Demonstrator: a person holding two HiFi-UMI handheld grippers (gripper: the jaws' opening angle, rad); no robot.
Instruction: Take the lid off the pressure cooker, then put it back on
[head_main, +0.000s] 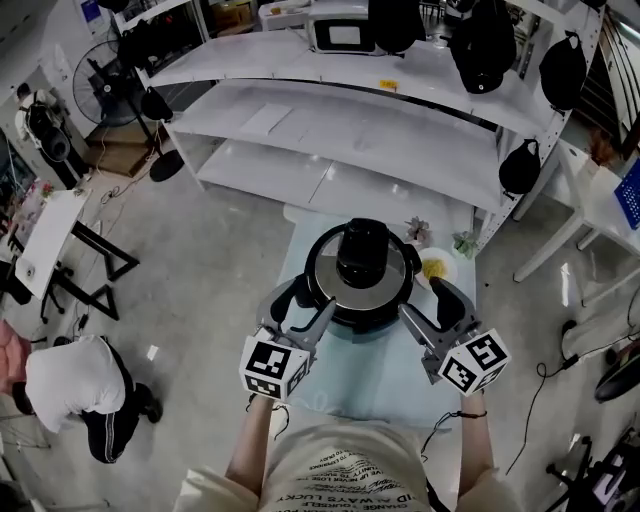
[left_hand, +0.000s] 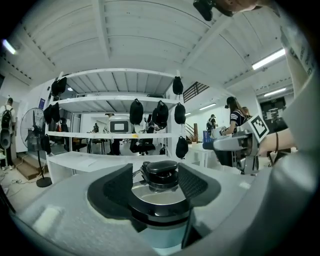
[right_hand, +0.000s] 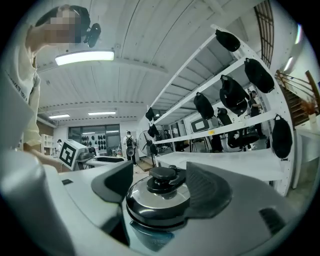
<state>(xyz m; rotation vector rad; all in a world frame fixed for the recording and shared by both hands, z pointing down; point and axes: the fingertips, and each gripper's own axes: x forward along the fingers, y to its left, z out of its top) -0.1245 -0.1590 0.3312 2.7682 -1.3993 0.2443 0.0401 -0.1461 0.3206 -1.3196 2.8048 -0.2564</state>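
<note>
The pressure cooker (head_main: 362, 272) stands in the middle of a pale table (head_main: 300, 250), its shiny steel lid (head_main: 325, 268) seated on it with a black knob (head_main: 362, 250) on top. My left gripper (head_main: 305, 300) is open at the cooker's near-left side, and my right gripper (head_main: 422, 300) is open at its near-right side. In the left gripper view the lid (left_hand: 159, 196) and knob (left_hand: 160, 172) show between the wide-spread black pads (left_hand: 112, 189). The right gripper view frames the lid (right_hand: 156, 200) the same way between its pads (right_hand: 207, 187). I see no pad pressing on it.
A small white bowl of yellow food (head_main: 437, 267) and two little plant-like items (head_main: 417, 230) sit just right of the cooker. White shelving (head_main: 330, 120) hung with black bags stands behind the table. A person (head_main: 75, 385) crouches on the floor at the left.
</note>
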